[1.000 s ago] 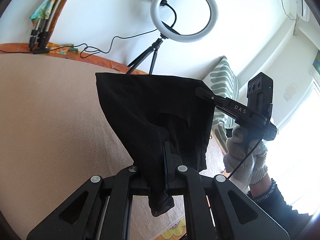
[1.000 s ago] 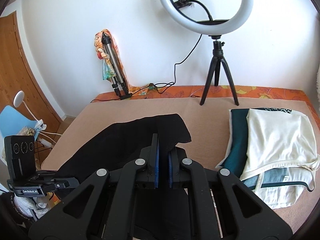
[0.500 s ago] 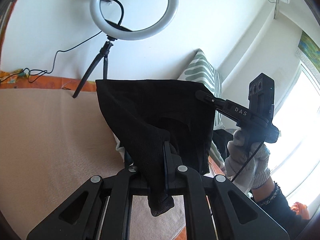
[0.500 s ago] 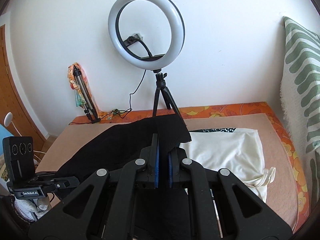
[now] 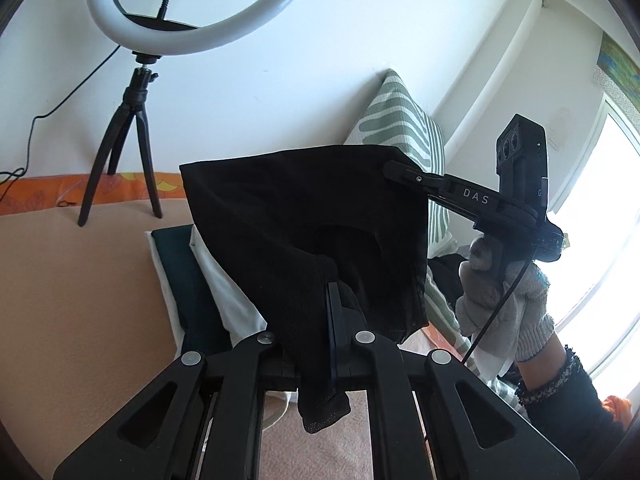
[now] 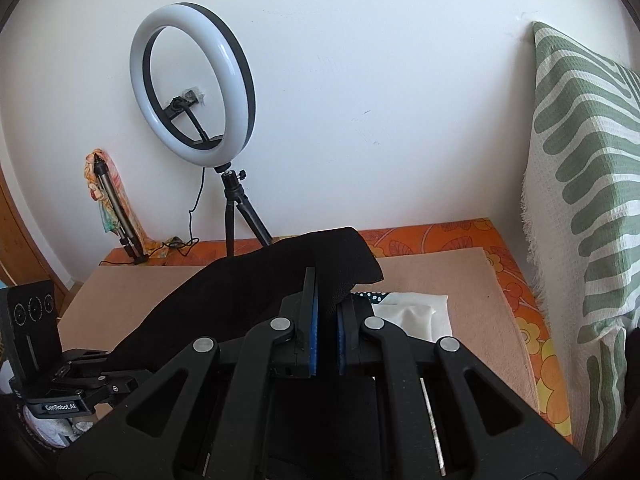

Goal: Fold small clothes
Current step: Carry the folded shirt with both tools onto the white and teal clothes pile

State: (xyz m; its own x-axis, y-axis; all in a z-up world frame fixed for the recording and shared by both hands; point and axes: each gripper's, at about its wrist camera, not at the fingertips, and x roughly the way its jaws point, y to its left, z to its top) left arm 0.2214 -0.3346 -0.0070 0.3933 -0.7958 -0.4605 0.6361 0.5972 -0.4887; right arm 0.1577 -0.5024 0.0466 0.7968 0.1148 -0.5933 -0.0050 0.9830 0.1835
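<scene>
Left gripper (image 5: 334, 316), right gripper (image 6: 325, 320): fingers clamped, both raised.

so i count two grippers (image 5: 334, 300) (image 6: 325, 312), one black garment (image 5: 304, 232), one ring light (image 6: 192, 96), one striped pillow (image 6: 588, 184), one folded stack (image 5: 188, 280).

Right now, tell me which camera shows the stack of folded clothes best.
The left wrist view: the folded stack shows dark teal and white layers on the tan blanket beside the held black garment. The right wrist view shows only a white corner past the gripper.
</scene>
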